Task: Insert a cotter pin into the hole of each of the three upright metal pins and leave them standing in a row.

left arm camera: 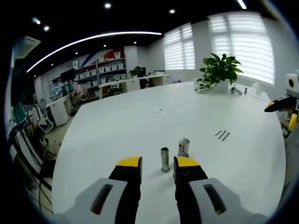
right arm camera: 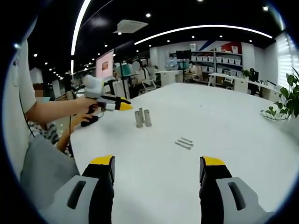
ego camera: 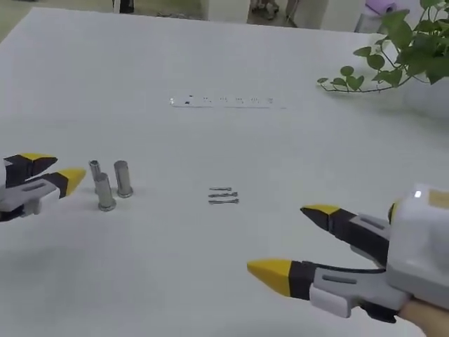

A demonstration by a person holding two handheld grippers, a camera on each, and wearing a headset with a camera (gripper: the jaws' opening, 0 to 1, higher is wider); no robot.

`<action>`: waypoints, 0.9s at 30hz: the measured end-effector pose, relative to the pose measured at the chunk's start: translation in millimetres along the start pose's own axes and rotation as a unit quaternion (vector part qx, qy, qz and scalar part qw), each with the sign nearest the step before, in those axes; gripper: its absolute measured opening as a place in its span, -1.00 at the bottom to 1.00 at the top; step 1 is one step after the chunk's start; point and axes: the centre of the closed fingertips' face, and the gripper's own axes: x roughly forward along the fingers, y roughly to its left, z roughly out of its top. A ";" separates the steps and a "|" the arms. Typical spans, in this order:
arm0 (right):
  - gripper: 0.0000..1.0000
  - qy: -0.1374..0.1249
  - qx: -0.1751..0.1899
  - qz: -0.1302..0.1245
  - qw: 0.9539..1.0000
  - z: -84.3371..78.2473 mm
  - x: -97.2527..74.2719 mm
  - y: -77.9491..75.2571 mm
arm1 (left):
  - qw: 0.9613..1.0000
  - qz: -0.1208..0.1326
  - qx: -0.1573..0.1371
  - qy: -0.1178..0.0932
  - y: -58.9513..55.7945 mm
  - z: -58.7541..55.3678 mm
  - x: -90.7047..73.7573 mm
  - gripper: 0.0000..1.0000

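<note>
3 cotter pins (ego camera: 224, 196) lie flat side by side, well apart from the upright metal pins (ego camera: 109, 182), long axes pointing roughly at them; head ends too small to tell. Right gripper (ego camera: 282, 238), spread wide & empty, is the nearer one, out past the cotter pins; left gripper (ego camera: 66, 167), jaws slightly apart & empty, sits just beside the metal pins, opp side

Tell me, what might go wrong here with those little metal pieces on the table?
The three metal pins stand close together, and the left gripper has its open jaws near them, so a nudge might topple one into the others. The cotter pins are thin and lie flat, side by side; the broad, open jaws of the right gripper may slip off them or catch two together.
</note>
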 end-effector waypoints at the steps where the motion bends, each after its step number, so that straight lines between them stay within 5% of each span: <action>1: 0.51 0.001 0.000 0.000 1.000 -0.4 0.5 0.2 | 1.000 -0.002 0.003 0.001 0.3 -0.8 2.0 -0.49; 14: 0.50 0.018 0.009 0.003 1.000 -11.0 9.4 2.7 | 0.998 -0.043 0.039 0.015 -3.2 -11.0 27.7 -0.55; 27: 0.49 0.029 0.017 0.001 0.999 -18.4 13.8 3.2 | 0.996 -0.078 0.042 0.011 -3.7 -9.1 42.7 -0.62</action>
